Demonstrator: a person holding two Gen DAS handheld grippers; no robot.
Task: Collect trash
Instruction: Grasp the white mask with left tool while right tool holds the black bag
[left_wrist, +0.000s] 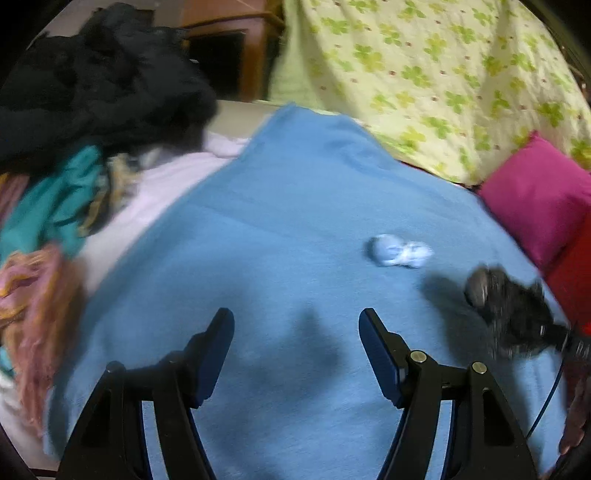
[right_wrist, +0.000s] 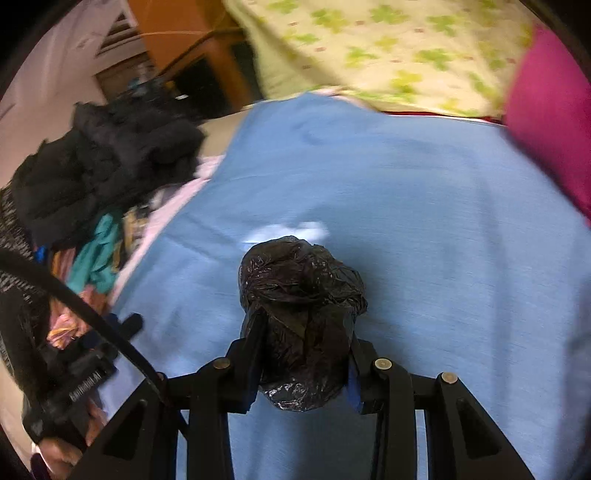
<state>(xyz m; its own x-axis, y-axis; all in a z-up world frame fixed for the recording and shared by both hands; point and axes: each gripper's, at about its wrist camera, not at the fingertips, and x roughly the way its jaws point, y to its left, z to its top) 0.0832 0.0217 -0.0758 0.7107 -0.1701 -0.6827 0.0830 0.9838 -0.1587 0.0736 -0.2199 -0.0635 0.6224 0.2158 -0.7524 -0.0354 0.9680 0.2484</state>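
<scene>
Right claw (right_wrist: 301, 350) is clamped on a crumpled black plastic bag (right_wrist: 301, 295), whose long axis runs forward along the fingers, bulging end pointing away above the blue bedsheet (right_wrist: 424, 221). Left claw (left_wrist: 296, 332) hangs with jaws apart, nothing between them. Ahead, to its right, white crumpled paper (left_wrist: 400, 251) lies on the sheet, the bag (left_wrist: 509, 314) near it.

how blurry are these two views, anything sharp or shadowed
Left wrist view: motion-smeared, worst on the black bag and clothes pile; the open left gripper stays sharp and throws a dark shadow on the blue blanket. Right wrist view: background streaked, white paper wad smeared, bag crisp with glints.
</scene>
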